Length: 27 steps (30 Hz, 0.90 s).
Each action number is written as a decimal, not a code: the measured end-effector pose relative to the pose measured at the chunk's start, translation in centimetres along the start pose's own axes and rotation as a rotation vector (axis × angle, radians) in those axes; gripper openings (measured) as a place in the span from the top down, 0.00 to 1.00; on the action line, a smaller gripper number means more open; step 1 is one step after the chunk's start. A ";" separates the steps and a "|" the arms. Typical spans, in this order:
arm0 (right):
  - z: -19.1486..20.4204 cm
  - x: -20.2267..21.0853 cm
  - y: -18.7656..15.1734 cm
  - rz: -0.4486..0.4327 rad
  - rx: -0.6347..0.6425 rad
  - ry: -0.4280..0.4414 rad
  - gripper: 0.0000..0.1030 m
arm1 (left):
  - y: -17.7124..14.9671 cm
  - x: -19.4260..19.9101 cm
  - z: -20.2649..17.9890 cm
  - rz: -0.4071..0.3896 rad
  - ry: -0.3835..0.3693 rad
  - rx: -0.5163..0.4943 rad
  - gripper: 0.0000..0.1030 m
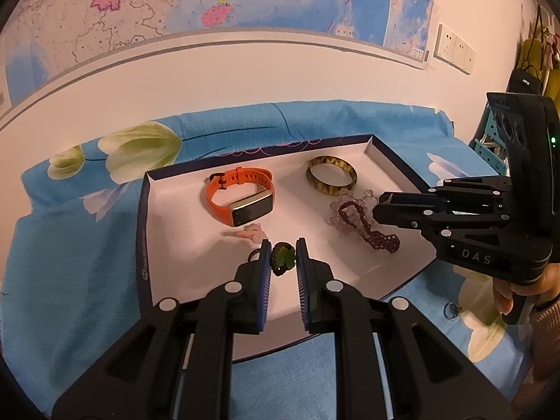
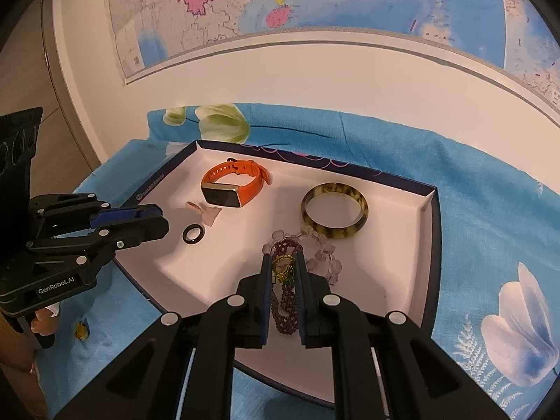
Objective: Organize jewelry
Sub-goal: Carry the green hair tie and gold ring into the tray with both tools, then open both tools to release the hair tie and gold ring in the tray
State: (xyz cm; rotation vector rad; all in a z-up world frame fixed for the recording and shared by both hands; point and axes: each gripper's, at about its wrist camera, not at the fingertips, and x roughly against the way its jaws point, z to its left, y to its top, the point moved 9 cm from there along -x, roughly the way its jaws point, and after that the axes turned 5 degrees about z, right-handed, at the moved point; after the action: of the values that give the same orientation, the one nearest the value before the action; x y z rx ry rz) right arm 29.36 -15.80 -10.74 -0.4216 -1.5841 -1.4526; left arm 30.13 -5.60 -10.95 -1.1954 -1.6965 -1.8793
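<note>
Black linkage arms fill the foreground of both wrist views, ending in blue-padded jaws. Narrowly closed, the left gripper [image 1: 283,260] holds a green ornamental ring [image 1: 282,258] above the near part of the box tray [image 2: 425,210]. Also nearly closed, the right gripper [image 2: 283,267] pinches a small gold-and-green ring [image 2: 282,266] over the tray's right half. Five pieces already lie in the tray: an orange smartwatch [image 2: 229,185] toward its far left, a mottled bangle [image 2: 334,215] toward its far right, a purple bead bracelet [image 1: 367,225] and a pale crystal bracelet [image 2: 323,255] tangled together below the bangle, a pink hair clip [image 1: 246,233] near the watch, and a black ring [image 2: 192,234] near the tray's left edge. Judged from this layout, the task is well advanced; the two held rings remain to be set down. Two small items still sit outside the tray on the blue floral cloth [image 2: 490,210]: a thin ring [image 1: 450,309] off the tray's right corner and a yellow piece [image 2: 81,330] off its left side. The tangled bracelets directly below the right gripper crowd its placement spot.
</note>
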 end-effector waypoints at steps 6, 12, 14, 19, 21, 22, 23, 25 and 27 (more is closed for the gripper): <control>-0.1 -0.7 -0.1 0.021 0.005 -0.009 0.89 | -0.2 -0.9 0.0 0.024 0.002 0.007 0.86; 0.0 -1.5 -0.1 0.044 0.013 -0.021 0.89 | -0.7 -2.0 -0.1 0.065 -0.009 0.013 0.86; -0.1 -1.6 -0.1 0.047 0.012 -0.025 0.86 | -0.7 -2.4 -0.1 0.078 -0.011 0.017 0.86; -0.3 -1.6 0.1 0.039 -0.001 -0.024 0.82 | -0.9 -3.1 0.1 0.101 -0.026 0.037 0.85; -0.4 -1.4 0.2 0.030 -0.005 -0.020 0.81 | -0.9 -3.1 0.2 0.098 -0.019 0.040 0.84; -0.5 -1.2 0.2 0.022 -0.013 -0.021 0.80 | -0.8 -3.0 0.3 0.094 -0.022 0.042 0.83; -0.6 -1.0 0.3 0.017 -0.020 -0.015 0.80 | -0.8 -2.8 0.3 0.088 -0.025 0.044 0.83; -0.8 -0.6 0.5 0.002 -0.035 -0.004 0.80 | -0.6 -2.3 0.4 0.073 -0.022 0.049 0.79; -0.9 -0.2 0.6 -0.006 -0.043 0.005 0.80 | -0.5 -1.6 0.5 0.054 -0.017 0.049 0.77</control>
State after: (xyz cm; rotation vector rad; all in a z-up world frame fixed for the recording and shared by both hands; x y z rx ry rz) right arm 30.32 -16.43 -10.68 -0.4380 -1.5530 -1.4938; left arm 30.91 -5.47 -12.49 -1.2290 -1.6915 -1.7904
